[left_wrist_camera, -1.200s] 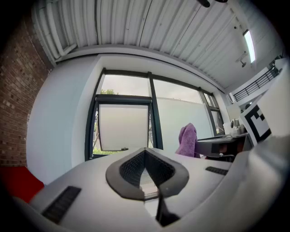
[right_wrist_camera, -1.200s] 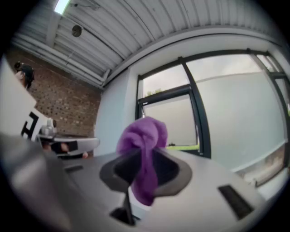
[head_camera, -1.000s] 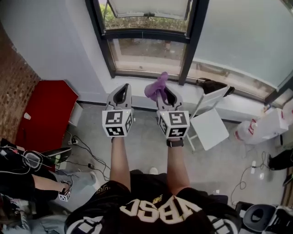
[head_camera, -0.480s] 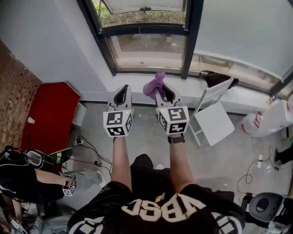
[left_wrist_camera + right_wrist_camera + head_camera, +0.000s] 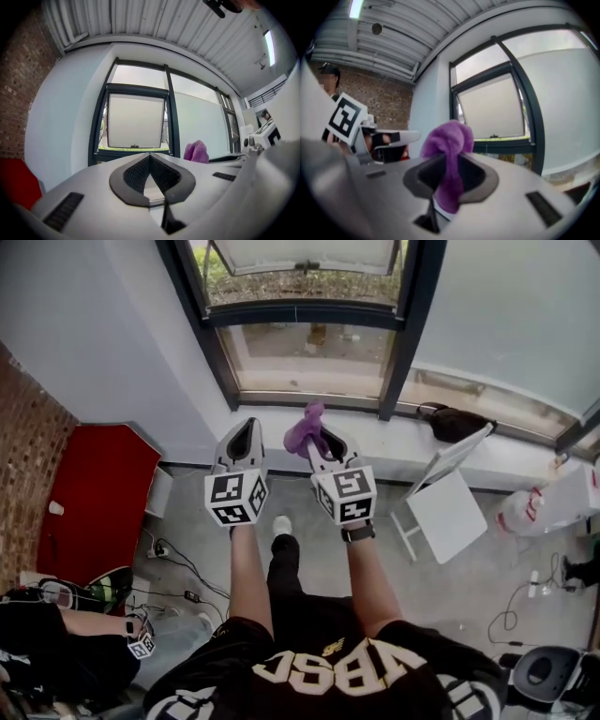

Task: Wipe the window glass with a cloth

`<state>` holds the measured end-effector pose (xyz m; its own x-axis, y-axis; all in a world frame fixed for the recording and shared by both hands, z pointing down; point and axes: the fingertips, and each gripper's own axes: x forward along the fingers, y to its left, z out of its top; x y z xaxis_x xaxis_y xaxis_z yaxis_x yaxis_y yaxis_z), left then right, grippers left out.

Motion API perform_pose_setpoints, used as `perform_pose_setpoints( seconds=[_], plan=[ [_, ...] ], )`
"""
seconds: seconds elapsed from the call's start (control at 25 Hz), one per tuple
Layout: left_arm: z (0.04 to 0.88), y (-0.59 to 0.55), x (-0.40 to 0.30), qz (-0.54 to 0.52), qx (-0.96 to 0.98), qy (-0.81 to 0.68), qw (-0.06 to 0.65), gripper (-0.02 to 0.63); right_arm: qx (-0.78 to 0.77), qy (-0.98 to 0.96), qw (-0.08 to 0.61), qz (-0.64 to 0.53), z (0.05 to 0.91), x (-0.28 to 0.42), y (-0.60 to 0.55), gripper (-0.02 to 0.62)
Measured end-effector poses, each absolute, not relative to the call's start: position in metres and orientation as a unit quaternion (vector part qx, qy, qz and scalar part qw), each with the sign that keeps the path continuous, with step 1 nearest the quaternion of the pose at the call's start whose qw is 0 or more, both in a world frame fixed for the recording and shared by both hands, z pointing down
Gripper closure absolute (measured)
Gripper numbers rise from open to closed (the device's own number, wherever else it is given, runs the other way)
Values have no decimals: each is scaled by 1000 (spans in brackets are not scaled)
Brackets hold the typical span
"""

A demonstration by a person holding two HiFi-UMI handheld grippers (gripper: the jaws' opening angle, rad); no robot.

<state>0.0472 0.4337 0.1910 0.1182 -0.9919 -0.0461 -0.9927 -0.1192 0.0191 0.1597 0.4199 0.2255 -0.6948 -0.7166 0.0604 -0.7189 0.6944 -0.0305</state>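
A purple cloth [image 5: 307,430] sticks up bunched from my right gripper [image 5: 317,439], which is shut on it; the right gripper view shows the cloth [image 5: 449,154] pinched between the dark pads. My left gripper [image 5: 243,435] is held level beside it, jaws shut with nothing between them, and the cloth [image 5: 196,152] shows to its right. Both point toward the dark-framed window [image 5: 305,343] ahead, whose lower pane of glass [image 5: 314,359] is above the sill. The top sash [image 5: 136,121] is tilted open. Neither gripper touches the glass.
A white folding chair [image 5: 446,498] stands right of my arms below the sill, with a dark bag [image 5: 457,421] on the ledge. A red panel [image 5: 89,493] leans against the brick wall at left. Cables [image 5: 183,568] lie on the floor; a seated person [image 5: 47,643] is at lower left.
I have stepped closer to the window, and both grippers shifted slightly left and toward the sill. The cloth stays clamped in the right gripper.
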Motion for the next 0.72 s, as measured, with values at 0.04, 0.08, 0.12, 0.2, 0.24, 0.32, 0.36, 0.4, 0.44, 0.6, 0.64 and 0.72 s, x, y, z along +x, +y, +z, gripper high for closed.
perform_pose_setpoints(
  seconds=[0.04,0.08,0.12,0.2,0.24,0.32,0.36,0.4,0.44,0.6,0.64,0.72],
  plan=[
    [193,416,39,33,-751,659,8,583,392,-919,27,24,232,150,403,506],
    [196,395,31,37,-756,654,12,583,395,-918,30,23,237,140,384,506],
    [200,372,23,37,-761,648,18,583,401,-915,32,22,242,131,363,506],
    [209,322,1,33,-769,637,28,583,413,-910,38,23,253,108,316,506],
    [214,298,-15,35,-771,636,26,583,418,-907,42,29,260,93,293,506],
    [222,253,-51,45,-770,636,9,583,424,-903,46,49,269,62,249,506],
    [222,228,-67,47,-772,633,1,583,427,-902,44,57,269,48,225,505],
    [221,202,-80,44,-776,629,-3,583,430,-899,43,61,266,36,202,506],
    [222,180,-90,36,-780,625,-6,583,435,-897,45,65,265,26,181,506],
    [229,115,-144,30,-781,624,-24,583,449,-888,58,87,278,-20,113,506],
    [231,102,-157,35,-780,624,-32,583,449,-886,63,91,283,-32,100,506],
    [240,81,-177,32,-778,626,-44,583,446,-886,77,95,295,-54,79,506]
  ],
)
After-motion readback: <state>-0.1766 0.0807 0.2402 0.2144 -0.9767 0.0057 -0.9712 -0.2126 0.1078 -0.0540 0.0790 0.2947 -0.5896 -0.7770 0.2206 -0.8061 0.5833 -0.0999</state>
